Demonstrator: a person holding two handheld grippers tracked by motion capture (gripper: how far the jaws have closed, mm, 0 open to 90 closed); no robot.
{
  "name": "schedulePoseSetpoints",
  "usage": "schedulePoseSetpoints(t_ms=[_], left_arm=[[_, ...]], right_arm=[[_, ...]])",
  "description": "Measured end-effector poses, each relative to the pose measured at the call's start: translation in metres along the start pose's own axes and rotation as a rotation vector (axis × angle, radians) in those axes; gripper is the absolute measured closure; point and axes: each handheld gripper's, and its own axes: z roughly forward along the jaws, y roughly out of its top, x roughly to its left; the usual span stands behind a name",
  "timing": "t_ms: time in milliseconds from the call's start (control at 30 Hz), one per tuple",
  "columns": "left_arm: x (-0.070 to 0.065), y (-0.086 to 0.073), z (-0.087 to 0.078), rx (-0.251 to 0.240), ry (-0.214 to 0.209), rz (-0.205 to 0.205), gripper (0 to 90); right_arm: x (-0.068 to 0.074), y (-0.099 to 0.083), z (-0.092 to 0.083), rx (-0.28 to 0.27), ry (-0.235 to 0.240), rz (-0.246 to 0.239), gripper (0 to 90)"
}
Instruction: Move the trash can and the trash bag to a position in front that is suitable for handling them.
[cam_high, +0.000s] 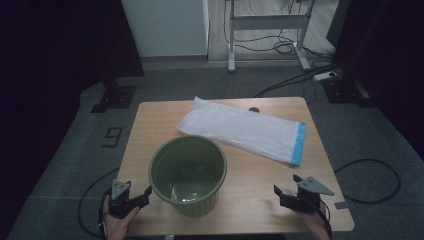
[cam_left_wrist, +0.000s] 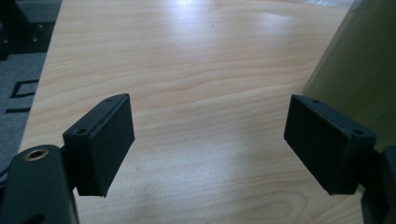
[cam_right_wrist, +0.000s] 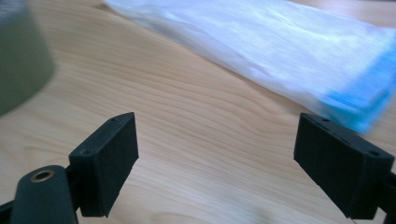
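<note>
A person holds one gripper in each hand at the near edge of a light wooden tabletop (cam_high: 250, 170). The left gripper (cam_high: 139, 196) sits at the near left corner, its jaws spread wide with nothing between them; in the left gripper view the two black pads (cam_left_wrist: 112, 140) frame bare wood grain. Just beside this gripper, on its inner side, stands a green bucket (cam_high: 187, 175), upright and open at the top, its ribbed wall rising along the right edge of the left gripper view (cam_left_wrist: 359, 79). The bucket and the gripper are close but apart.

The right gripper (cam_high: 285, 189) rests near the near right corner, a grey three-cornered plate on top of it. Its jaws also stand released, wide apart and holding nothing, and the right gripper view shows plain tabletop between them. Ahead of this gripper and slightly to its outer side lies a flat white plastic bag (cam_high: 240, 127) with a blue strip (cam_high: 298, 145) along its nearer end; in the right gripper view the bag (cam_right_wrist: 261, 42) stretches across the upper part, its blue end just beyond the right-hand jaw, not touching it. The bucket stands between the two grippers, nearer the left one, and the bag lies beyond it.
</note>
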Motion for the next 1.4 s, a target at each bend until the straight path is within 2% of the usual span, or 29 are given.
schedulePoseSetpoints(t_ms=[100, 200, 333, 367, 400, 467, 600, 700, 767, 1000, 1033, 1167, 1233, 1400], left_arm=[[-0.002, 0.000, -0.001, -0.012, 0.007, 0.016, 15.8], [-0.005, -0.001, -0.004, -0.037, -0.007, 0.021, 16.2], [-0.008, -0.002, -0.012, -0.045, -0.059, 0.047, 16.5], [-0.010, -0.005, -0.020, -0.055, -0.077, 0.067, 17.2], [-0.010, -0.005, -0.020, -0.055, -0.077, 0.067, 17.2], [-0.012, -0.010, -0.030, -0.068, -0.106, 0.069, 17.1], [-0.017, -0.017, -0.044, -0.087, -0.143, 0.107, 17.1], [-0.022, -0.013, -0.050, -0.117, -0.205, 0.134, 16.5], [-0.031, -0.009, -0.053, -0.121, -0.245, 0.179, 15.9], [-0.062, 0.008, -0.046, -0.129, -0.376, 0.286, 12.6], [-0.065, 0.009, -0.043, -0.124, -0.386, 0.301, 12.0], [-0.075, 0.016, -0.034, -0.114, -0.418, 0.333, 13.7], [-0.080, 0.019, -0.029, -0.108, -0.437, 0.343, 13.6], [-0.088, 0.028, -0.016, -0.092, -0.446, 0.369, 14.1]], right_arm=[[-0.005, -0.002, 0.002, 0.005, -0.010, 0.009, 13.5], [-0.008, -0.002, 0.003, 0.011, -0.024, 0.006, 13.9], [-0.006, -0.004, 0.004, 0.028, -0.038, -0.029, 14.2], [-0.007, -0.005, 0.005, 0.040, -0.053, -0.040, 14.3], [-0.007, -0.005, 0.005, 0.040, -0.053, -0.040, 14.3], [-0.008, -0.004, 0.004, 0.034, -0.054, -0.032, 14.4], [-0.012, -0.004, 0.005, 0.028, -0.063, -0.018, 14.4], [-0.015, -0.005, 0.006, 0.032, -0.065, -0.013, 14.5], [-0.015, -0.004, 0.006, 0.031, -0.065, -0.012, 14.5], [-0.015, -0.006, 0.007, 0.038, -0.072, -0.011, 14.6], [-0.015, -0.006, 0.006, 0.039, -0.070, -0.010, 14.6], [-0.017, -0.003, 0.000, 0.001, -0.022, 0.057, 15.3], [-0.017, -0.003, -0.001, -0.003, -0.025, 0.051, 15.3], [-0.019, -0.004, -0.001, 0.006, -0.035, 0.035, 15.3]])
